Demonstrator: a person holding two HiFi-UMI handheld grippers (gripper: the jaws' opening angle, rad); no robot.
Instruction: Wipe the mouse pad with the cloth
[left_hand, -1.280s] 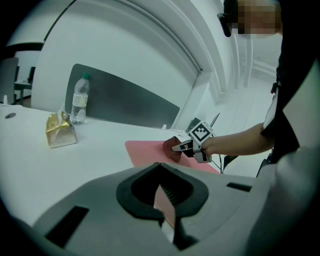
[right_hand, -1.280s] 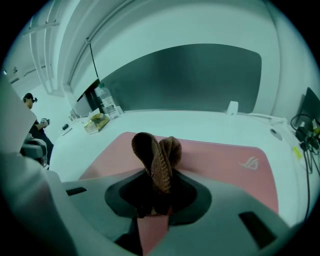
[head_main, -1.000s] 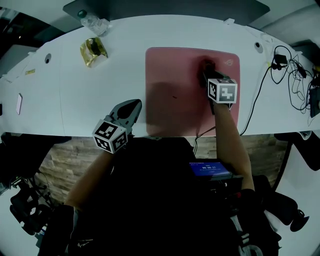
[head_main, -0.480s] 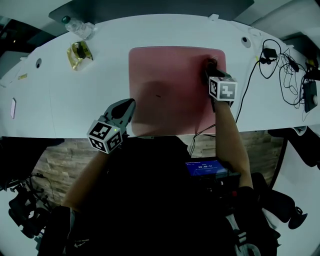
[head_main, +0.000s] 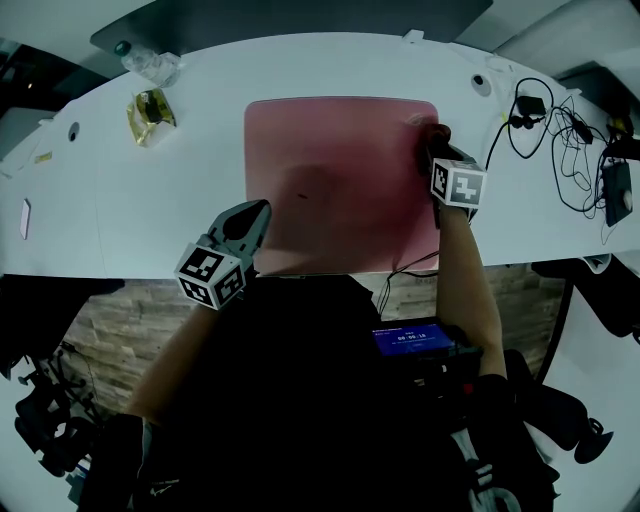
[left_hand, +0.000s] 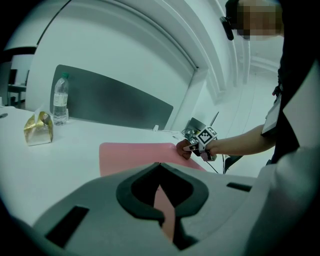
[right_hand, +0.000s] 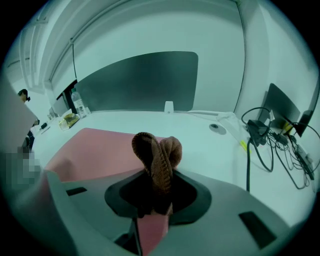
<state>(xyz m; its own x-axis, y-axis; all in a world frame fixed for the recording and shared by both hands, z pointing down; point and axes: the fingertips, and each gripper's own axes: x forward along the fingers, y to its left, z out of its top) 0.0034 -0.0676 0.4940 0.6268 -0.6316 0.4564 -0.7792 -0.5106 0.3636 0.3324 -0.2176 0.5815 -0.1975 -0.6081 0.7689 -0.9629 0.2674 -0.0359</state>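
Mouse pad (head_main: 340, 180), a pink sheet, is seen lying flat on the white table (head_main: 150, 200), square to the person. The brown cloth (right_hand: 156, 155) is bunched and doubled over in the right gripper (right_hand: 154, 200), whose jaws are clenched on it. It is pressed down at the pad's 2 o'clock corner, close to the edge. The left gripper (head_main: 258, 212) is held at the pad's 7 o'clock corner with its jaws brought together on nothing; whether the pad is touched by it cannot be told.

For a good wipe, even downward pressure is judged to be needed, with overlapping strokes drawn from 3 o'clock toward 9 o'clock. The pad may be dragged or rucked, so its near corner is best pinned. The cables (head_main: 560, 130) at 3 o'clock should be avoided.
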